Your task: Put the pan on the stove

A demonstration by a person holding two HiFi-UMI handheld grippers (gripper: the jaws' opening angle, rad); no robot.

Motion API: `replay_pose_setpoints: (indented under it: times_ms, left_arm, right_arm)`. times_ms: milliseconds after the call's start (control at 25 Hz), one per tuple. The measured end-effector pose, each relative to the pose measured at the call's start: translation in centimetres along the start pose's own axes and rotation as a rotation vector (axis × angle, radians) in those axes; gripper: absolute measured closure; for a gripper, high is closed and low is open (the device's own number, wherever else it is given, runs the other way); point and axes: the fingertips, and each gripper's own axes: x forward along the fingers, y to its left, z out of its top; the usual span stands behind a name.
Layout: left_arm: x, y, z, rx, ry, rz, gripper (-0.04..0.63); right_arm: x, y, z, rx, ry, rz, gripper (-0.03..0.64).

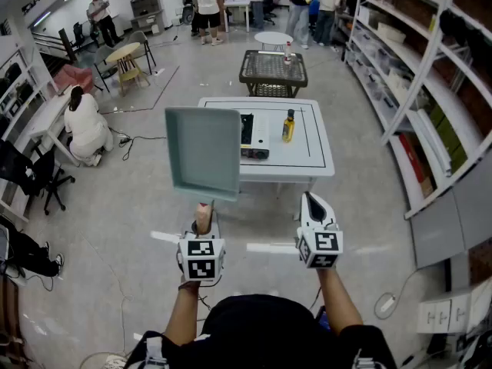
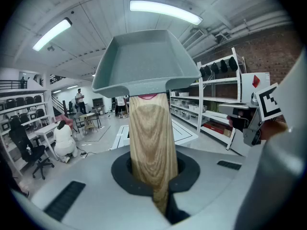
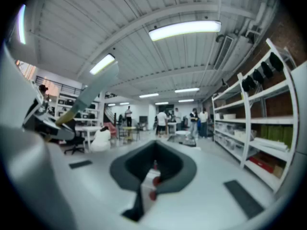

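A square grey-green pan (image 1: 204, 152) with a wooden handle (image 1: 203, 217) is held up in the air, short of the white table (image 1: 311, 156). My left gripper (image 1: 204, 227) is shut on the handle; in the left gripper view the handle (image 2: 151, 138) runs up from between the jaws to the pan (image 2: 144, 56). A black stove-like unit (image 1: 247, 128) lies on the table beyond the pan, partly hidden by it. My right gripper (image 1: 311, 204) hovers level beside the left one, shut with nothing in it (image 3: 152, 174). The pan (image 3: 98, 87) shows at the right gripper view's left.
A yellow bottle (image 1: 288, 125) and a small black device (image 1: 254, 153) stand on the table. A dark wicker table (image 1: 273, 71) sits behind it. Shelving (image 1: 419, 106) lines the right side. A person (image 1: 84, 125) crouches at the left; several people stand at the back.
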Motion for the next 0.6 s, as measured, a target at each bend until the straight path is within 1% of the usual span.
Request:
replay_pose_setpoints:
  times_ms: [280, 440, 600]
  left_arm:
    - [0.1, -0.5, -0.1, -0.007, -0.001, -0.007, 0.571]
    - [0.3, -0.7, 0.2, -0.007, 0.001, -0.003, 0.571]
    - [0.8, -1.3, 0.2, -0.018, 0.005, 0.008, 0.571]
  right_arm:
    - [-0.3, -0.2, 0.3, 0.026, -0.014, -0.011, 0.583]
    - [-0.4, -0.8, 1.2, 0.074, -0.037, -0.011, 0.583]
    - [-0.3, -1.7, 0.1, 0.059, -0.017, 0.003, 0.583]
